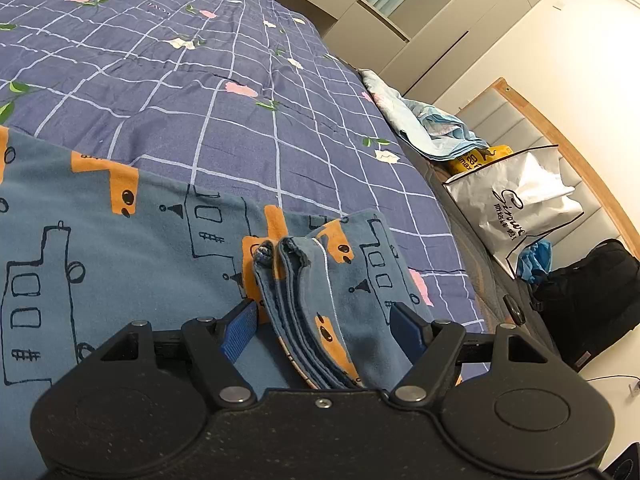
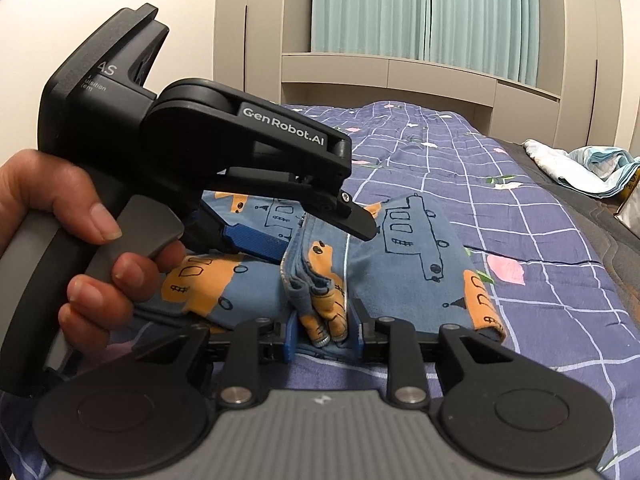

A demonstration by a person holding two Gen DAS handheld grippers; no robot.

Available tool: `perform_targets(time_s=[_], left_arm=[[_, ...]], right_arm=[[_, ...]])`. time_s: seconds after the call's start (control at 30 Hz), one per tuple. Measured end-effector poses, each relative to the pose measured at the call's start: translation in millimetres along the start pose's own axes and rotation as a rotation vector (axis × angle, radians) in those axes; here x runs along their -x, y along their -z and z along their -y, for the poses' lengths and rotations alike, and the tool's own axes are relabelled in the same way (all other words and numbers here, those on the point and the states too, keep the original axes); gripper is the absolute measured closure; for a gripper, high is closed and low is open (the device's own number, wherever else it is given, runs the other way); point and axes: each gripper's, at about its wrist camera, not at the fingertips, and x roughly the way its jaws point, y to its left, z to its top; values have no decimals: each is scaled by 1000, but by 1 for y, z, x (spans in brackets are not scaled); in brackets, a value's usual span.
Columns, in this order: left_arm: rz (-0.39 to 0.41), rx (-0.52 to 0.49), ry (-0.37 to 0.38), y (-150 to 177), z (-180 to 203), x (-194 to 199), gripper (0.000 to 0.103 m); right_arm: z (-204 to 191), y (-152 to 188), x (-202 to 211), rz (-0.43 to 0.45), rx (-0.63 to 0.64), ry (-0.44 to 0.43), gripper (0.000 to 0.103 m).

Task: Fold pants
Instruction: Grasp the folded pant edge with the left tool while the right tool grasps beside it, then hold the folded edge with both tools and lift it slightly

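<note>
The blue pants (image 1: 120, 240) with orange patches and house drawings lie on the quilt, with a bunched fold of layered edges standing up. My left gripper (image 1: 324, 320) is open, its blue pads on either side of that fold (image 1: 308, 300) without pressing it. In the right wrist view the left gripper (image 2: 304, 232) reaches over the pants (image 2: 408, 264) from the left. My right gripper (image 2: 324, 330) is nearly closed on the near end of the same bunched fold (image 2: 320, 312), pinching the layers between its pads.
A blue checked floral quilt (image 1: 200, 80) covers the bed. At its right edge lie a light blue crumpled cloth (image 1: 432, 128), a white paper bag (image 1: 516, 200) and a black bag (image 1: 588, 300). Cabinets and teal curtains (image 2: 424, 12) stand behind the bed.
</note>
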Motion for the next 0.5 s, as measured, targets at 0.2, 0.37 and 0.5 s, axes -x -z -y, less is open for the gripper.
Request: perform_targets(time_s=[0.2,0.37,0.5], left_arm=[[0,0,0,0,0,0,28],[-1,6,2,0,0,0,28],[-9,50,5,-3,-2,1,29]], right_arm=[[2,1,-3,-2,-13,-8,72],[4,1,-6,-6,-26,-18,71],[6,1,-6,-8,-45,-30,71]])
